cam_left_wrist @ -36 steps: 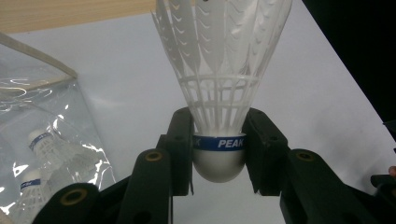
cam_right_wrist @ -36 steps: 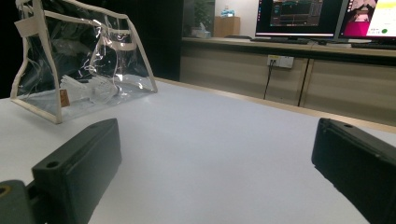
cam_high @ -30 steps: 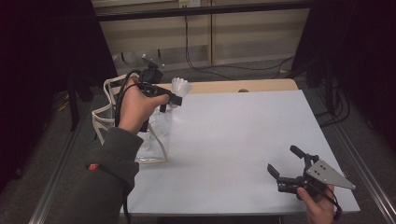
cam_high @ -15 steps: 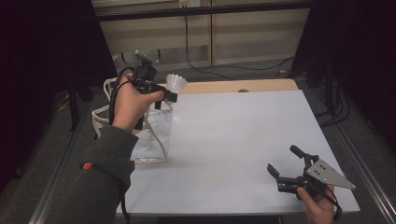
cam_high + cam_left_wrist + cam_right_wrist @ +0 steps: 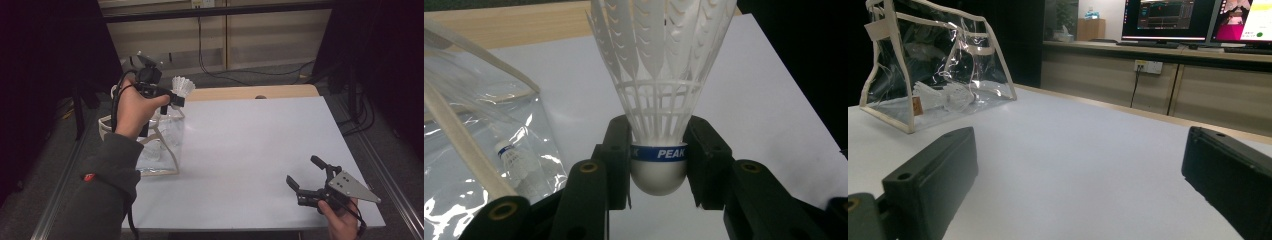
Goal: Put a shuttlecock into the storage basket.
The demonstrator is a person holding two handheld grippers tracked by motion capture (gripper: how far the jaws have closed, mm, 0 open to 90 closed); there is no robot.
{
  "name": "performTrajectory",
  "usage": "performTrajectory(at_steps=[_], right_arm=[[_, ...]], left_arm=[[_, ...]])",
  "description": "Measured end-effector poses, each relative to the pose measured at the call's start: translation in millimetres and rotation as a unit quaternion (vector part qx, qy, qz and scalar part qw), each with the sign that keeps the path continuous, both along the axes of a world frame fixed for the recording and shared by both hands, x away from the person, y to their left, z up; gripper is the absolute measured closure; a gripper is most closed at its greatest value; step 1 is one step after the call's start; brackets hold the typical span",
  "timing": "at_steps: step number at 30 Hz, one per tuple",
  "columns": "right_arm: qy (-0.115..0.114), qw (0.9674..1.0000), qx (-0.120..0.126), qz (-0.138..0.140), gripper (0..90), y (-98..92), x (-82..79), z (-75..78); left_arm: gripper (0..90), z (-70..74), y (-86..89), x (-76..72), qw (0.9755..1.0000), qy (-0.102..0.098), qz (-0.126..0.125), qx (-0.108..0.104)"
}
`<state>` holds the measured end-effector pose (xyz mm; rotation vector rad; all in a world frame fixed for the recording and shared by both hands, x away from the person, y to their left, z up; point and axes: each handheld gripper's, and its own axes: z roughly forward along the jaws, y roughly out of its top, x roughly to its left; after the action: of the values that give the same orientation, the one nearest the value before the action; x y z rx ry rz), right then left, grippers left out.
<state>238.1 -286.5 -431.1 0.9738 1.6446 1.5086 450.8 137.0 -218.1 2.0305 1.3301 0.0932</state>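
My left gripper (image 5: 176,100) is shut on a white feather shuttlecock (image 5: 182,86) and holds it in the air above a clear plastic bag (image 5: 160,145) with cream trim at the table's left. In the left gripper view its jaws clamp the shuttlecock (image 5: 659,100) at the cork, by the blue band. Another shuttlecock (image 5: 514,157) lies inside the bag (image 5: 469,130). My right gripper (image 5: 307,175) rests open near the front right of the white table (image 5: 250,145), with nothing between its jaws. The right gripper view shows the bag (image 5: 938,65) far left with shuttlecocks (image 5: 945,95) inside.
A wooden strip (image 5: 250,92) runs along the table's far edge. Cables (image 5: 220,70) lie on the floor beyond. Metal rails (image 5: 385,165) flank the table. Monitors (image 5: 1198,20) stand on a far counter in the right gripper view.
My left hand has lifted the shuttlecock a little higher and farther back above the bag. The right gripper has stayed where it was.
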Motion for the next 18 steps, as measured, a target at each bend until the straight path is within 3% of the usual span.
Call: performTrajectory(at_steps=[18], right_arm=[[0.0, 1.0, 0.001, 0.0, 1.6, 0.1, -0.1, 0.4]], left_arm=[[65.3, 6.6, 12.1, 0.3, 0.9999, -0.003, 0.013, 0.002]])
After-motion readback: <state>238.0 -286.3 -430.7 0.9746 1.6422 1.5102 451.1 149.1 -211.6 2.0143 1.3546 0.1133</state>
